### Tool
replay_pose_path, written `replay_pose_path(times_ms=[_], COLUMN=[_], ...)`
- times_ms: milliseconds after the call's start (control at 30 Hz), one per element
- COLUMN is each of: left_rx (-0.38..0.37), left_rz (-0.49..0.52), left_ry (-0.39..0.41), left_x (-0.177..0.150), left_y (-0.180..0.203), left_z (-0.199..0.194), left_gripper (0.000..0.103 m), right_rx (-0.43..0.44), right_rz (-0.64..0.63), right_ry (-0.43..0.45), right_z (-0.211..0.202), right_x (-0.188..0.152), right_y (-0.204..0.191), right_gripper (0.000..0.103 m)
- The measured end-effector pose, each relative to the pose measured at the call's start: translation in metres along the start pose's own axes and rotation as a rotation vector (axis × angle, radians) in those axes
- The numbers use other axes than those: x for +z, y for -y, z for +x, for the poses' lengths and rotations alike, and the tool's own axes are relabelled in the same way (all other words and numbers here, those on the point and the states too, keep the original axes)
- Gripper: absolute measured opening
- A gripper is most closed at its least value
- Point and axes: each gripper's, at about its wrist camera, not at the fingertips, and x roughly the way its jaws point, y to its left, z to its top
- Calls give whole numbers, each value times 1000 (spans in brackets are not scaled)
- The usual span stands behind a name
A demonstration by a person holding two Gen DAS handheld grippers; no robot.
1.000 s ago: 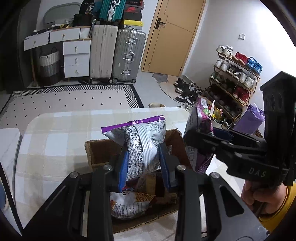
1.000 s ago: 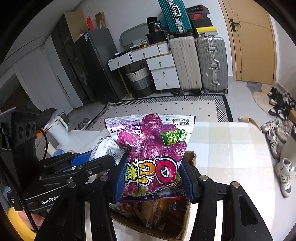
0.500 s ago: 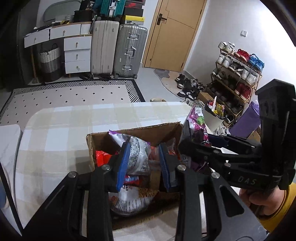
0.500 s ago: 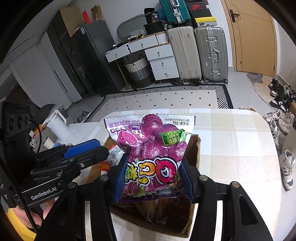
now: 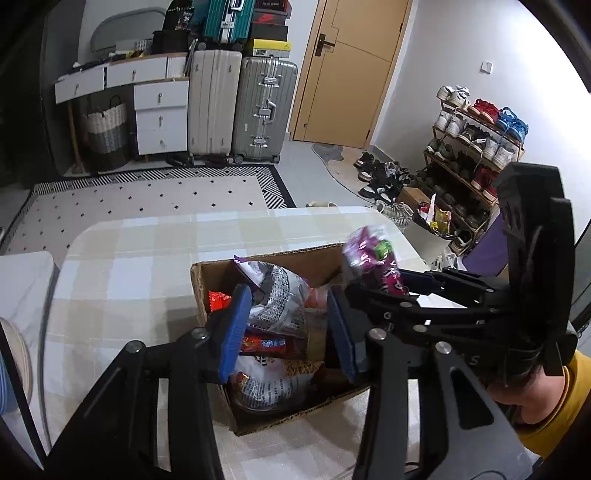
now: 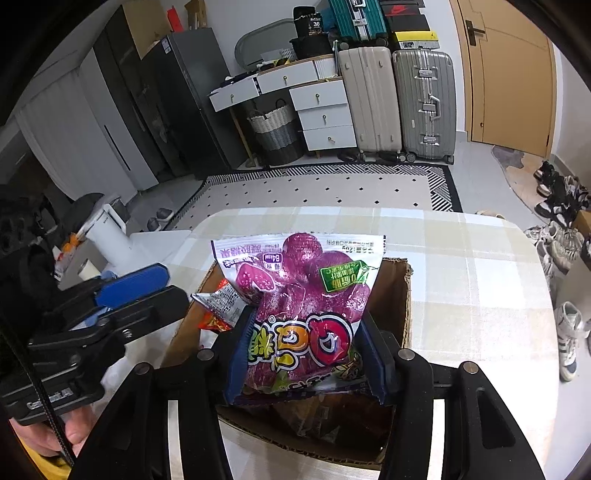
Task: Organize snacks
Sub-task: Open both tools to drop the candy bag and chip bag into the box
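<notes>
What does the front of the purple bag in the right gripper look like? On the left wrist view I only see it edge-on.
Observer: In the right wrist view the purple bag faces the camera. Its print is upside down, with a green label near its top right.
Operator: Is the right gripper firmly on it?
Observer: Yes, the right gripper has both blue pads pressed on the bag's lower half.
Operator: What's below it?
Observer: The cardboard box, and a brownish packet lies in it right under the bag.

"36" on black box [image 6: 314, 23] atop the drawers.
</notes>
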Motion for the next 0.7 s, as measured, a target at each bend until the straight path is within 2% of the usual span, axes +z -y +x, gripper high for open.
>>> replay_pose_path(times_ms=[67, 167, 600, 700], left_rx=[1, 1, 43, 53], left_rz=[-1, -14, -21, -18], left_ry=[10, 23, 30, 37], left_x=[-2, -3, -2, -2], left_y=[1, 0, 0, 1], left_z=[-7, -15, -48, -60], left_gripper=[51, 58, 62, 68], right_rx=[-8, -14, -42, -46], right_rz=[-10, -11, -31, -24], right_ry=[3, 7, 45, 55], right_z=[0, -1, -14, -20], right_x=[-1, -1, -4, -2], right_y=[-3, -3, -14, -16], right_gripper=[52, 52, 55, 55])
